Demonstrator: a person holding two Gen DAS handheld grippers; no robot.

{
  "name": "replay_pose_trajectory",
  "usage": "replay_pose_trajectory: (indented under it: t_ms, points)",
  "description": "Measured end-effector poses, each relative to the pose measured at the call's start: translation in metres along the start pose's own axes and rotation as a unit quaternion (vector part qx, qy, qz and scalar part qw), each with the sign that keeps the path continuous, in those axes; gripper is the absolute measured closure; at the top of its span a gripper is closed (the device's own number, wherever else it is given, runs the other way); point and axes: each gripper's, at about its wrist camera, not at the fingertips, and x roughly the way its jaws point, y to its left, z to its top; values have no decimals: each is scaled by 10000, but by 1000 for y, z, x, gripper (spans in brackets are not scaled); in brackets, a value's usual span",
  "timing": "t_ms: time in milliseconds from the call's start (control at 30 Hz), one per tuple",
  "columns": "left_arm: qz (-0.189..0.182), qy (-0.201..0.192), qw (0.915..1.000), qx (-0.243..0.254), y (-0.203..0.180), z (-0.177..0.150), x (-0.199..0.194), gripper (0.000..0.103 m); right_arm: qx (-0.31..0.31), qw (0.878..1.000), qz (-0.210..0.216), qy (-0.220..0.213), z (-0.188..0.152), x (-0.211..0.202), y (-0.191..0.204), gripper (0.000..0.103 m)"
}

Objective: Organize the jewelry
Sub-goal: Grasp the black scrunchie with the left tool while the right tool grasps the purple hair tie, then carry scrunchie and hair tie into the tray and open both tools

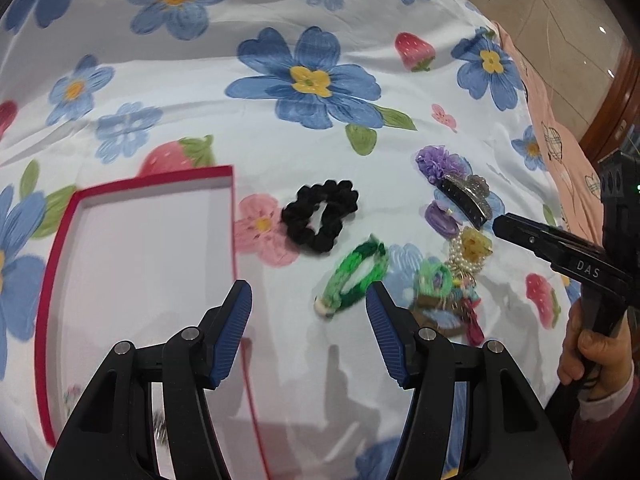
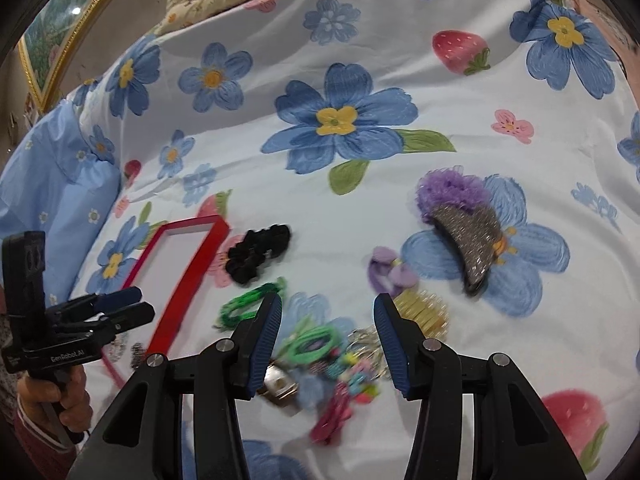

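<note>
so the setup is a bed with a floral sheet, and all the hair stuff is dumped on it to the right of a red box. the box sits open and close by, i'd guess so each piece only needs a short hop into it. its floor looks mostly bare, though the right wrist view shows a couple of small bits at the near end that are too blurry to name.

left gripper is spread with nothing between the pads, hanging above the sheet between the box edge and the green tie. right gripper is spread too and holds nothing, hovering over the tangled pile, probably lining up a pick there.

count as best i can:
- one black scrunchie, lying alone near the box
- one green tie, just beside it
- one sparkly claw clip, leaning on one purple fluffy piece
- one small purple clip
- one yellow clip touching some pearl beads
- the pile: a neon green loop, pink and multicoloured bits, something metal... can't count it, too jumbled

loose ones look like easy grabs, the pile looks like it'd drag neighbours along.
</note>
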Motion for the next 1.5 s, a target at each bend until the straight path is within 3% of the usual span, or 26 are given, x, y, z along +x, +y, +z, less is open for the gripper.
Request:
replay_pose_trajectory:
  t_ms: [500, 600, 633, 700, 800, 933, 1200, 1500]
  points:
    - [-111, 619, 9978, 200, -3, 46, 88, 44, -225, 9967, -375, 690, 21, 68, -34, 54]
    - [-84, 739, 9968, 307, -6, 48, 101, 45, -240, 9960, -375, 771, 21, 76, -38, 60]
    - [-62, 780, 9963, 352, -8, 49, 105, 47, -260, 9958, -382, 789, 22, 78, -37, 63]
    - [-54, 851, 9956, 396, -8, 49, 112, 64, -331, 9951, -433, 827, 20, 84, -36, 65]
    - [-124, 903, 9948, 450, -10, 48, 118, 81, -478, 9934, -562, 879, 18, 91, -34, 79]
    - [-249, 831, 9947, 558, -14, 49, 111, 89, -417, 9944, -580, 774, 19, 89, -38, 88]
    - [-518, 529, 9969, 261, -5, 51, 76, 89, -265, 9986, -233, 403, 26, 59, -22, 89]
    - [-553, 188, 9983, -17, 18, 36, 23, 89, -372, 9987, 153, 324, 22, 44, 19, 89]
